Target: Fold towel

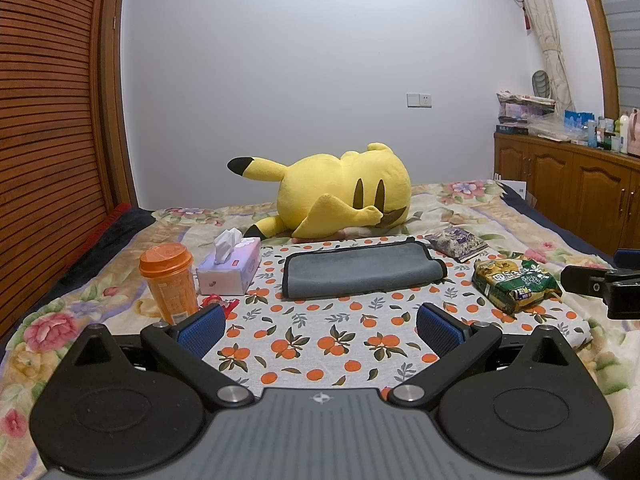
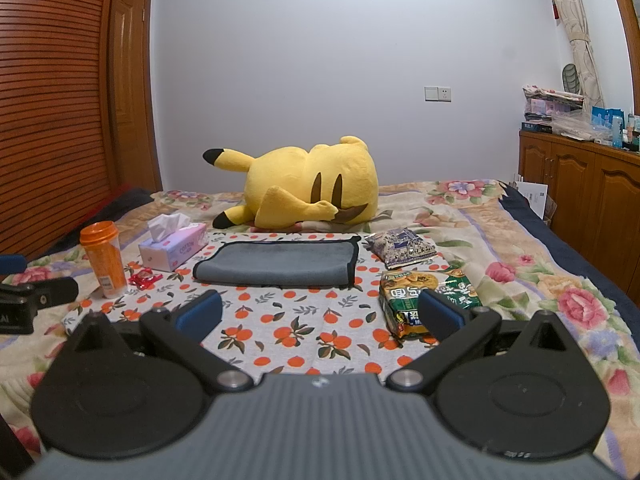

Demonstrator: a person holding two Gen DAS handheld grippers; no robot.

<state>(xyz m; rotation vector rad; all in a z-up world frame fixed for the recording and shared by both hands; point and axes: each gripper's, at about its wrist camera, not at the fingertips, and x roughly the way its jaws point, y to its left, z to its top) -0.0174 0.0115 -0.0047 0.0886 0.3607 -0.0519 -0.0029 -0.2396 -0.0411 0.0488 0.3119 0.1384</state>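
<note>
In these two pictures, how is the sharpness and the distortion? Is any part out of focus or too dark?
Left wrist view: the grey towel and orange cup are sharp; the fisheye bends the wooden door frame at the edges. Right wrist view: the towel is clear, but the gripper body near the lens looks soft, and the corners darken. Both views: even indoor light, soft shadows, no strong glare.

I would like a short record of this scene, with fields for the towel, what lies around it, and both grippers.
towel: grey towel, folded over, lying flat on the orange-print cloth
left of towel: tissue box, orange cup, red wrapper
right of towel: purple packet, green packet
behind towel: yellow plush toy
left gripper: open, holding nothing, short of the towel
right gripper: open, holding nothing, short of the towel
</note>
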